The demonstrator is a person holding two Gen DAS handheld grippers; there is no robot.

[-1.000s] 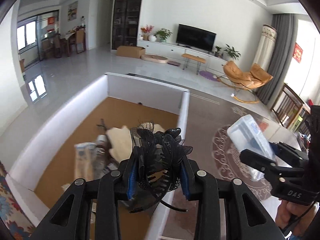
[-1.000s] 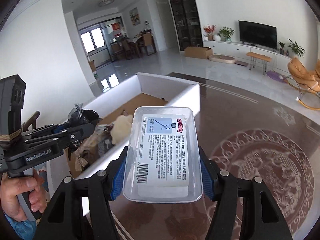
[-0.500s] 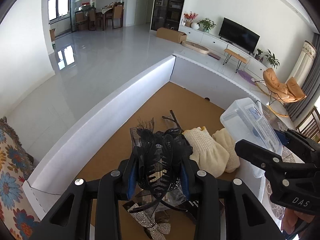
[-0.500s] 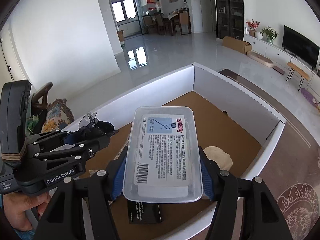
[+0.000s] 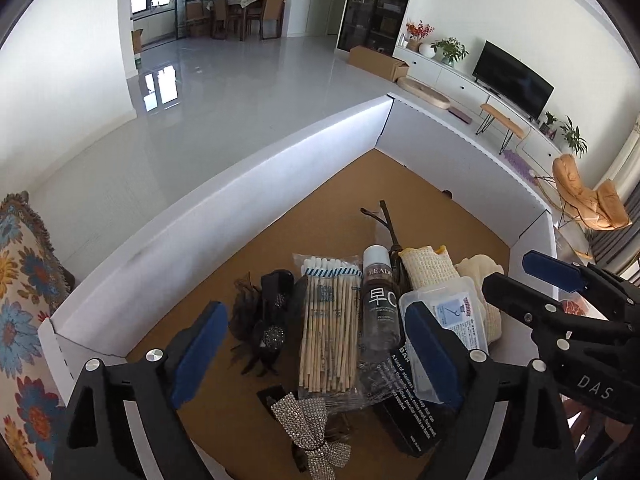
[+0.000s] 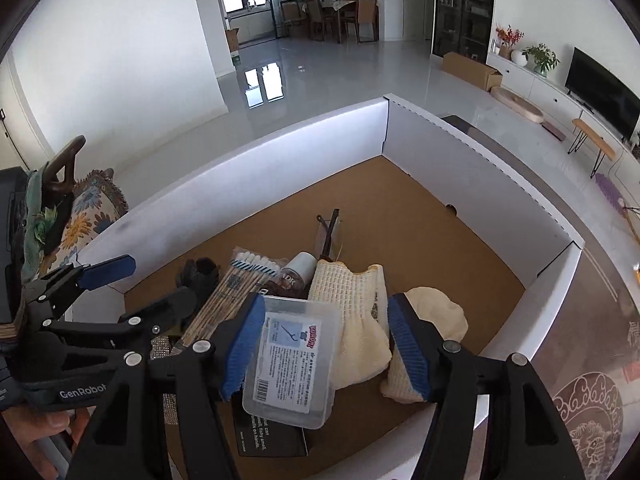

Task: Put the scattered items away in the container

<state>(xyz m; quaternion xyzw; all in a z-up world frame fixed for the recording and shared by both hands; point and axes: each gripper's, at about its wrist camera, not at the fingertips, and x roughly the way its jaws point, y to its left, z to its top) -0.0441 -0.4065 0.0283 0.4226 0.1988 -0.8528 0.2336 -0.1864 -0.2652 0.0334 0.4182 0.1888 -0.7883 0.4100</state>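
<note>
Left wrist view: the left gripper [image 5: 316,354] stood released, fingers wide. The black hair clip [image 5: 266,322] it had clutched a second before lay between them in the box [image 5: 224,196], partly hidden.

Right wrist view: the right gripper [image 6: 326,346] had also let go; the clear case [image 6: 294,360] rested against its left finger, lower edge hard to make out.

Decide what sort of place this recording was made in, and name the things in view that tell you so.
Most likely the living room of a home: a television on a low white cabinet, an orange rocking chair, and a dining table with chairs beyond.
</note>
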